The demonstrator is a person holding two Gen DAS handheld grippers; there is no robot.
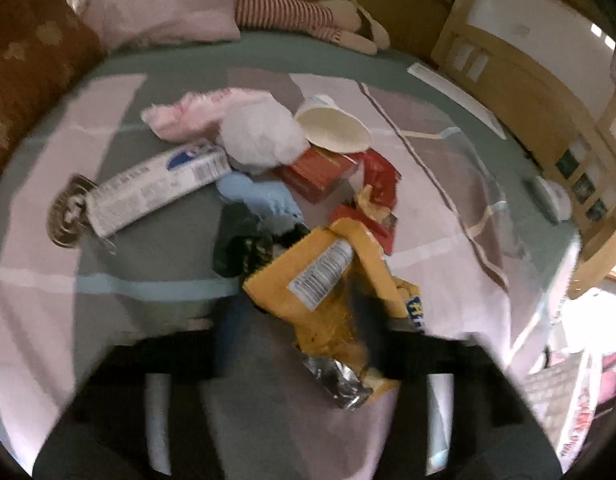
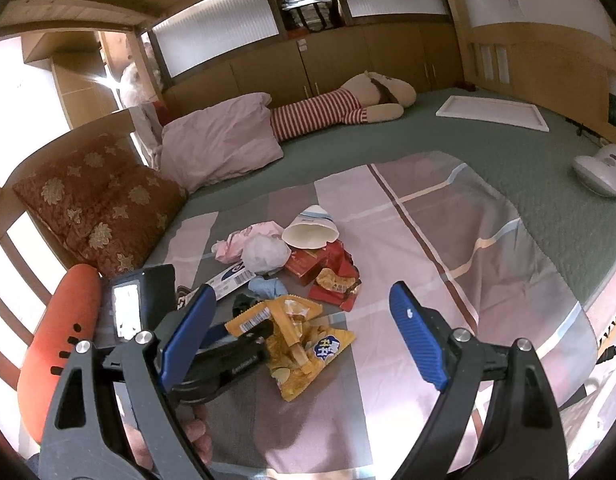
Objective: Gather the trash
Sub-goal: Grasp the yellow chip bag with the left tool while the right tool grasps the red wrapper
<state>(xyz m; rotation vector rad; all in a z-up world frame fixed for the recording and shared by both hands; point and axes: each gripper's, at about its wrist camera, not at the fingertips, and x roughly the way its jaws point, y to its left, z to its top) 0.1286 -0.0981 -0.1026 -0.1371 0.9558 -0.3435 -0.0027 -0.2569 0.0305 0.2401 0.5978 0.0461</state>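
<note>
Presently, the left gripper (image 2: 244, 330) is clamping the yellow snack bag (image 2: 304, 344) at six o'clock of the trash pile (image 2: 304, 256), ideally biting deeper, while the right gripper (image 2: 304, 338) is idling, agape.

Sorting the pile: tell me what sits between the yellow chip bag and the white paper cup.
In the right wrist view, red snack wrappers and a red box lie between the yellow chip bag and the white paper cup.
</note>
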